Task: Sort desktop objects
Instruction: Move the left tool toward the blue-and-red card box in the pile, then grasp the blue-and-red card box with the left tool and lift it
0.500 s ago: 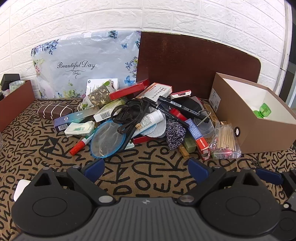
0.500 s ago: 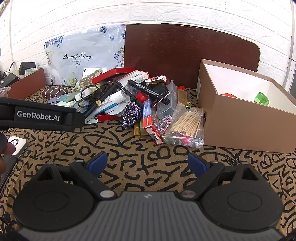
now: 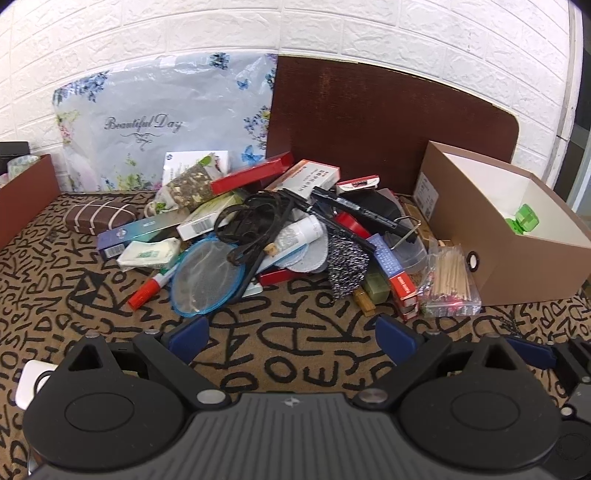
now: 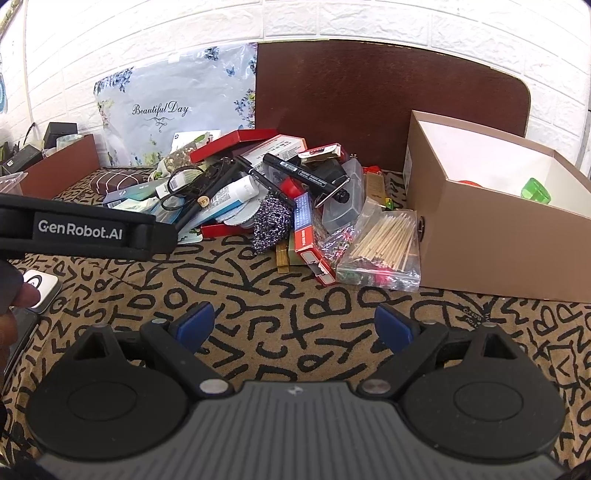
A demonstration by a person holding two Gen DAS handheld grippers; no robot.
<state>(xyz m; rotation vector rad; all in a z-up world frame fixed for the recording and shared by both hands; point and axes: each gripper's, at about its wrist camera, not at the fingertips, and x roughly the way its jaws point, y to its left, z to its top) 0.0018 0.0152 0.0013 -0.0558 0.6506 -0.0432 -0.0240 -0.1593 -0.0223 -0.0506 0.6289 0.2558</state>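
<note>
Both tools are spread wide with nothing in them, the left tool point(image 3: 291, 332) and the right tool point(image 4: 295, 323) hovering low over the surface point(image 4: 258, 295). The clutter pile point(image 3: 280, 236) sits dead ahead of the left one; from the right it's ahead-left, with the toothpick bag point(image 4: 384, 243) nearest, sticks pointing away toward the box point(image 4: 480, 236). Only the right view shows something orange inside that box.

Backed by a white brick-pattern wall point(image 3: 332, 26), brightly and evenly lit. Covered in a tan cloth point(image 3: 295, 354) printed with black letters, spread flat across the whole work surface. Propped upright against the wall: a dark brown board with rounded corners point(image 3: 388, 122) and, just left of it, a pale floral bag point(image 3: 155, 122) reading "Beautiful Day".
</note>
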